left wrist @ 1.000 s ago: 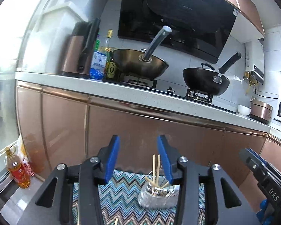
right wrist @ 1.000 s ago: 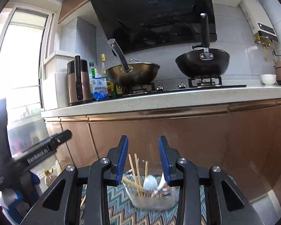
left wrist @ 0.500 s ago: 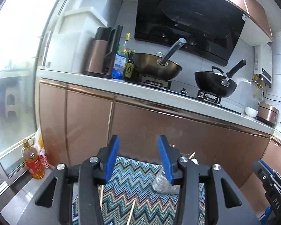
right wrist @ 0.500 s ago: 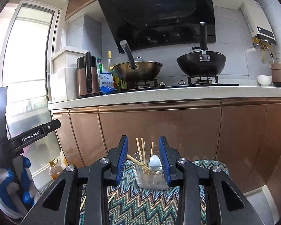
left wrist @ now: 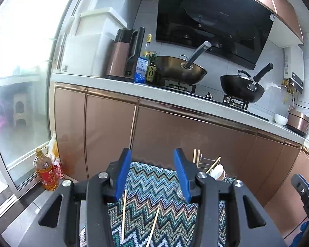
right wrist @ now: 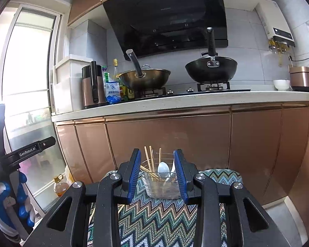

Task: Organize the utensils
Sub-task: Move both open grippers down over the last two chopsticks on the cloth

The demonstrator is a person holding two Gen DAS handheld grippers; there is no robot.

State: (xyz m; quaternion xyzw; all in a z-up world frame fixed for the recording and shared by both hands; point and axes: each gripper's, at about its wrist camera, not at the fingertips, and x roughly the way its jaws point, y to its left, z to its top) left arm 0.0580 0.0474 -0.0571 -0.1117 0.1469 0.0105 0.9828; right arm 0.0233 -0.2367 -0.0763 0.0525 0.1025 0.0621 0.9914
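Two loose wooden chopsticks (left wrist: 124, 214) lie on the zigzag-patterned cloth (left wrist: 154, 185), just under and ahead of my left gripper (left wrist: 152, 174), which is open with nothing between its blue pads. A clear glass holder (right wrist: 161, 187) with several chopsticks and a white spoon (right wrist: 163, 167) stands upright at the cloth's far edge. My right gripper (right wrist: 156, 175) is open, short of the holder and in line with it, its pads not touching the glass. In the left wrist view the holder (left wrist: 213, 169) is partly hidden behind the right finger. A loose chopstick (right wrist: 121, 207) shows under the right gripper.
Copper cabinet fronts (right wrist: 195, 140) rise right behind the cloth. Above, the counter holds two woks (right wrist: 211, 70), a kettle (right wrist: 92, 86) and bottles. An oil bottle (left wrist: 45, 173) stands on the floor by the glass door at left. A blue-gloved hand (right wrist: 8, 210) holds the left gripper.
Both grippers have drawn back from the cabinets, so the holder looks farther off. The left view has swung left, and the two loose chopsticks on the cloth have come into sight.
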